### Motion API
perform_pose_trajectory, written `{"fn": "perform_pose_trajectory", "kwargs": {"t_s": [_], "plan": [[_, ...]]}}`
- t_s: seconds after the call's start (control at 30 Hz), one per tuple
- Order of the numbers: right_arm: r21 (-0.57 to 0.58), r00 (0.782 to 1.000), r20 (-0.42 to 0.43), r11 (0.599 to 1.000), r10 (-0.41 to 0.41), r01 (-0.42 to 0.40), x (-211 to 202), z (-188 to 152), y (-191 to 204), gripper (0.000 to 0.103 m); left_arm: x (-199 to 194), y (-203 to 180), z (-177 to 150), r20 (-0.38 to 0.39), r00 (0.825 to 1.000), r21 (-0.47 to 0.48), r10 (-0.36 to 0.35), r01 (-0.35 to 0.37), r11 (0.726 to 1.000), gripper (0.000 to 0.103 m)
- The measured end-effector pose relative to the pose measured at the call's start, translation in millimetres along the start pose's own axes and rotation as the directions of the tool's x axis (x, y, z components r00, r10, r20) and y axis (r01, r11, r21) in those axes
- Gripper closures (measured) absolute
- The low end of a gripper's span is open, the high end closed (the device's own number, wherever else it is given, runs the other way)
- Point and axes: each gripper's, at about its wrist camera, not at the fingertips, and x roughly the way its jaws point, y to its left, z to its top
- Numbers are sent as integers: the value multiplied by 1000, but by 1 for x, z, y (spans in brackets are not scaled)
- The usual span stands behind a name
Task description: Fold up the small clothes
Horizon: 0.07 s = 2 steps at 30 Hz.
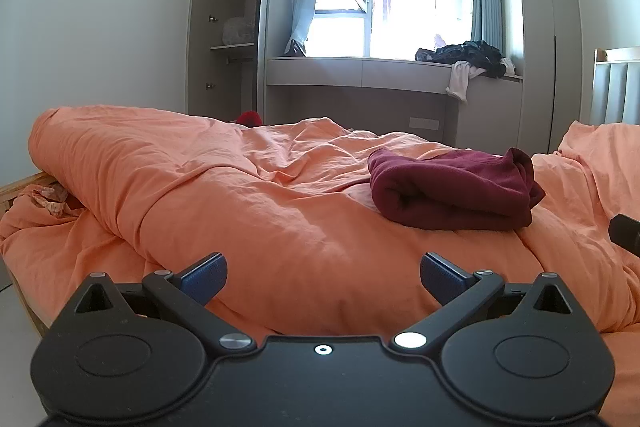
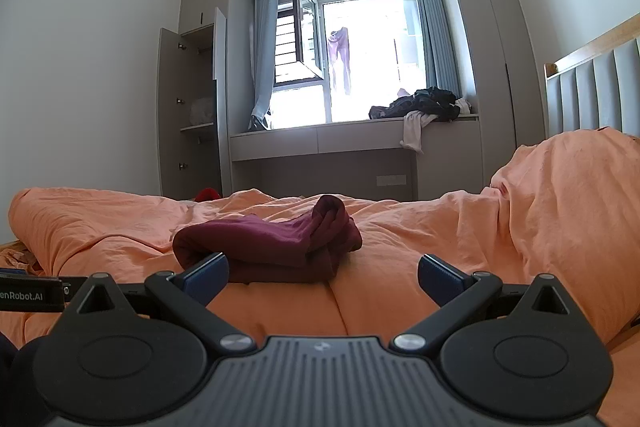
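Note:
A dark red garment (image 1: 452, 191) lies folded into a thick bundle on the orange duvet (image 1: 248, 211). In the left wrist view it is ahead and to the right of my left gripper (image 1: 323, 277), which is open and empty above the duvet. In the right wrist view the same garment (image 2: 268, 243) lies just ahead, its near edge by the left fingertip (image 2: 206, 277) of my right gripper (image 2: 323, 277). That gripper is open and empty. Part of the right gripper shows at the right edge of the left wrist view (image 1: 626, 233).
The duvet is bunched into a high roll at the left (image 1: 100, 155) and heaped at the right (image 2: 572, 195). A padded headboard (image 2: 596, 91) stands at the right. Beyond the bed are a window bench with a pile of dark clothes (image 1: 468, 57) and an open wardrobe (image 1: 228, 31).

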Motion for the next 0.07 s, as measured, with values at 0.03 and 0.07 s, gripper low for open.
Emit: {"fn": "perform_pose_trajectory", "kwargs": {"t_s": [0.03,0.07], "plan": [[0,1000,0,1000,0,0,0,0,0,0,0,0,0,0,1000,0,1,-1,1000,0],[0,1000,0,1000,0,0,0,0,0,0,0,0,0,-1,1000,1,2,-2,1000,0]]}}
